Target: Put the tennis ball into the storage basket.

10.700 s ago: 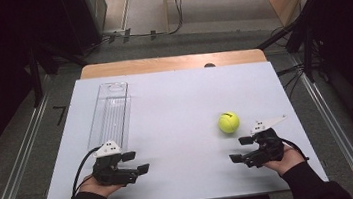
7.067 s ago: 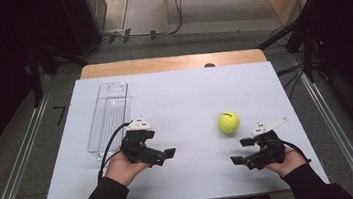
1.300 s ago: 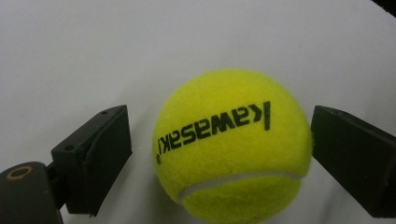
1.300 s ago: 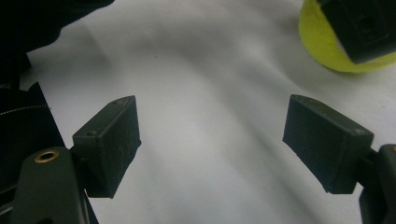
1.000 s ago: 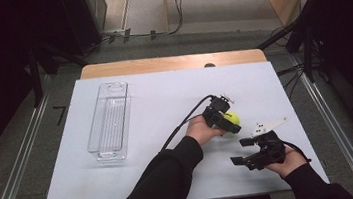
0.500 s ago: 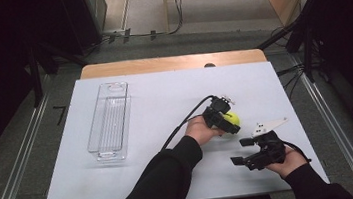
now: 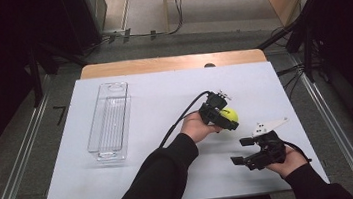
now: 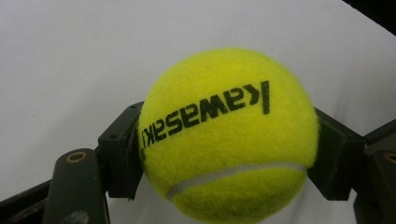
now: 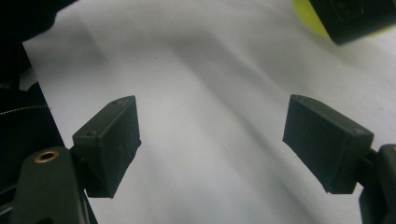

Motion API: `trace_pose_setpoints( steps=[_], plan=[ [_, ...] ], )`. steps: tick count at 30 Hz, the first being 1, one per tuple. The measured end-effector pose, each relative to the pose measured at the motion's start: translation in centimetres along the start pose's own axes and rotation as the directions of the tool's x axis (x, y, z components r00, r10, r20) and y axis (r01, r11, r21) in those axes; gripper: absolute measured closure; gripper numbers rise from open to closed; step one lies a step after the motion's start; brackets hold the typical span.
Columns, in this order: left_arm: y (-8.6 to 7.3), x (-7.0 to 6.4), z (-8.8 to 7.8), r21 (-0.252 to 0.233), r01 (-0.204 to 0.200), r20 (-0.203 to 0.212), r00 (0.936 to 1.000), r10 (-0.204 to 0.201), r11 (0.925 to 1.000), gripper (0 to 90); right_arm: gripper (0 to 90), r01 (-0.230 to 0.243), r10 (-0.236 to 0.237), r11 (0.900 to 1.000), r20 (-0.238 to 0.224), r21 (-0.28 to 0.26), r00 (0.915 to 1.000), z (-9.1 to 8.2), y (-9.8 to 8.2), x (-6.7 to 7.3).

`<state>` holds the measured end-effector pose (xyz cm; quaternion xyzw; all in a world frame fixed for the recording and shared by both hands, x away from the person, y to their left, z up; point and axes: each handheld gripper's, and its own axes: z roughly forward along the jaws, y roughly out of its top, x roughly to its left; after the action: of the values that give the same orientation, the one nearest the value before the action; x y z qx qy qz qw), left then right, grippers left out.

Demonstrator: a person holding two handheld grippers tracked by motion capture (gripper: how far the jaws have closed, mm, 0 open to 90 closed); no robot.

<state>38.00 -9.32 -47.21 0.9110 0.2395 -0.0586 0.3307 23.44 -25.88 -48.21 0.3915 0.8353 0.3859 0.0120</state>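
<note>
Tennis ball (image 8: 229,135) is being clamped by left gripper (image 7: 220,116); right gripper (image 9: 210,144) is being held wide, empty.

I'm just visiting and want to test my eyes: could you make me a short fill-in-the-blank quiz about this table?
1. The left gripper is shut on a yellow ____.
2. The right gripper has its jaws ____, with nothing between them.
3. The clear tray lies on the table's ____ side in the high view.

Missing words: ball; open; left

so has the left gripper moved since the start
Yes. The left gripper has crossed from beside the clear tray to the right side, where its jaws now clamp the tennis ball.
</note>
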Motion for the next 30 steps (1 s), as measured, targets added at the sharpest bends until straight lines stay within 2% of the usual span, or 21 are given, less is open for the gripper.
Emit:
trace_pose_setpoints(
  steps=[4, 11, 20, 30],
  plan=[
    [0.0, 0.2, -0.9, -0.011, 0.005, 0.003, 1.0, -0.005, 0.9999, 26.0, 16.8, 0.0, 0.0, 1.0, 0.0, 0.002, 1.0, 0.0, 0.0, 0.0],
    [-0.3, 0.2, -2.0, -0.001, 0.01, 0.009, 0.9999, -0.01, 1.0, 26.0, 16.9, 0.001, -0.001, 1.0, 0.001, 0.004, 1.0, 0.1, 0.0, 0.0],
    [-1.5, 0.2, -3.7, 0.006, 0.017, 0.026, 0.9995, -0.017, 0.9998, 26.0, 16.8, -0.001, 0.001, 1.0, 0.004, 0.005, 1.0, 0.1, 0.0, -0.1],
    [-2.4, 0.2, -5.3, -0.005, 0.016, 0.014, 0.9998, -0.016, 0.9999, 25.9, 16.9, -0.003, 0.003, 1.0, 0.01, 0.007, 0.9999, 0.2, 0.0, -0.2]
  ],
)
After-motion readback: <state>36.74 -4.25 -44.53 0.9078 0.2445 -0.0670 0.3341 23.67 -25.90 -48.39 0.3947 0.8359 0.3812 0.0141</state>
